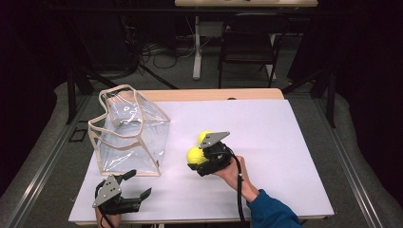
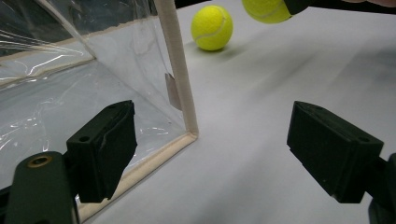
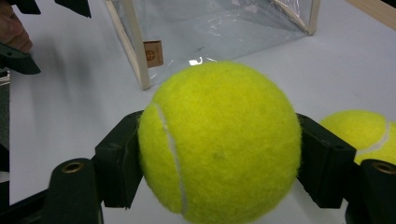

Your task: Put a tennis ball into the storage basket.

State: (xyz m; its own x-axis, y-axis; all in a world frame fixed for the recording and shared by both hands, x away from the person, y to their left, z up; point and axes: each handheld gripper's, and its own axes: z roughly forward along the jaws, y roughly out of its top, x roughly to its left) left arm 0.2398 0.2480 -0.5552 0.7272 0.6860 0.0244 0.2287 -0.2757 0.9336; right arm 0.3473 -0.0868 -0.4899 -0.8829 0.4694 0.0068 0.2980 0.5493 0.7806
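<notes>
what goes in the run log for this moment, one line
right gripper: shut on tennis ball | left gripper: open, empty | second ball: on table | clear bag: upright

Each black hand-held gripper (image 1: 132, 185) carries a grey three-cornered plate (image 1: 107, 190) and trailing cable; one sleeve (image 1: 273, 211) is blue.

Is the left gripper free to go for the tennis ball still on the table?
Probably yes. The left gripper is open and holds nothing, and bare table lies between it and the loose tennis ball. The clear bag stands off to one side.
</notes>
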